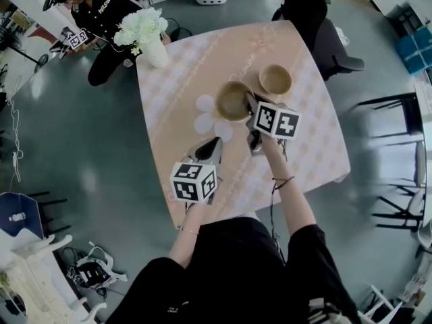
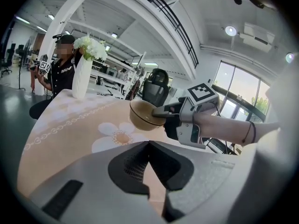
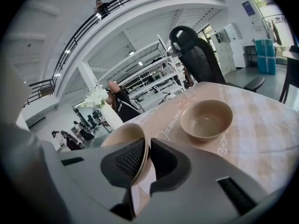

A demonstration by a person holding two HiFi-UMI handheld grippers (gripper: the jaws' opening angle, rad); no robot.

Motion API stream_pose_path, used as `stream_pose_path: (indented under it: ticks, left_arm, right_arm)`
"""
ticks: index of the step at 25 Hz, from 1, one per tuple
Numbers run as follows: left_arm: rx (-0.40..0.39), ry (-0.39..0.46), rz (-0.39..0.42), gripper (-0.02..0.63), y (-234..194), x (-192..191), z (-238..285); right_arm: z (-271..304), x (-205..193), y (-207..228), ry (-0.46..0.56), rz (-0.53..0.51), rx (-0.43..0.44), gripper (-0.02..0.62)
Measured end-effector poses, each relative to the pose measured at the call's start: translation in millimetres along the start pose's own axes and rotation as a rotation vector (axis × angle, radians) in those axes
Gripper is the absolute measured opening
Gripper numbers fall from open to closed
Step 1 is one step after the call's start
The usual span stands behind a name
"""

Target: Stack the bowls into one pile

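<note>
Jaws of the right gripper [image 3: 145,146] pinch the rim of 1 tan bowl [image 3: 124,134] near the other bowl [image 3: 207,119]; left gripper [image 2: 149,143] closed on nothing.

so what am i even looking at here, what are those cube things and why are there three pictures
There is no robot here. A person holds a hand-held gripper in each hand, and the marker cubes are part of those tools. The top-down picture comes from a camera on the person's head. The other two cameras ride on the left hand-held gripper and the right hand-held gripper, looking along their jaws. On the table stand a vase of white flowers and a tan bowl. The right one pinches the rim of a second bowl, which looks lifted off the cloth. The left one is shut and empty.
</note>
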State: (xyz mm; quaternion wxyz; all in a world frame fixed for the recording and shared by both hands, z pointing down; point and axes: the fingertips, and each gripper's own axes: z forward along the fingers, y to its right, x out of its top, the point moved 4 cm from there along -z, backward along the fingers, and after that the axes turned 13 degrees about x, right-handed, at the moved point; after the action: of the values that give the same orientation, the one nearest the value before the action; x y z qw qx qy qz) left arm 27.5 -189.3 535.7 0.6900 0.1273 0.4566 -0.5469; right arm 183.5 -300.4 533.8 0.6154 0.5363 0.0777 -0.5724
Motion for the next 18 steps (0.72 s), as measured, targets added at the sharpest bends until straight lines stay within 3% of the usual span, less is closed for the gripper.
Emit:
stream_pose_path:
  ticks: [18]
  left_arm:
    - [-0.011, 0.029, 0.022, -0.003, 61, 27, 48]
  right_arm:
    - [-46, 56, 71, 0.11, 0.016, -0.028, 0.025]
